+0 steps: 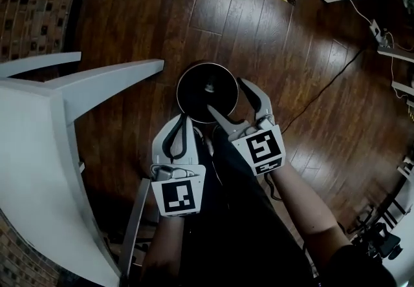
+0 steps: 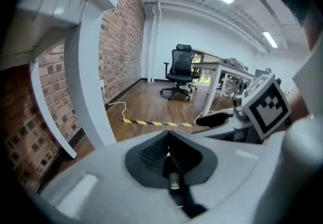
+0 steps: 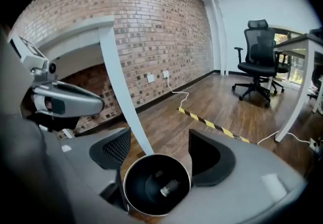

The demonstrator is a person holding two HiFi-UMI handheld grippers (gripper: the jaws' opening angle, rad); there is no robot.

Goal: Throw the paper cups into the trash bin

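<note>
The trash bin stood on the wooden floor, just below and ahead of the right tongs. Those jaws were spread wide and gripped nothing. A small pale object lay at the bottom of the bin. The left tongs, close beside the right, were closed and empty.

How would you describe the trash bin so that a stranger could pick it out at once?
Find the white table at the left of the head view and follow its slanted leg to the dark wooden floor. There stands the trash bin, the only round thing: black inside, with a shiny rim.
</note>
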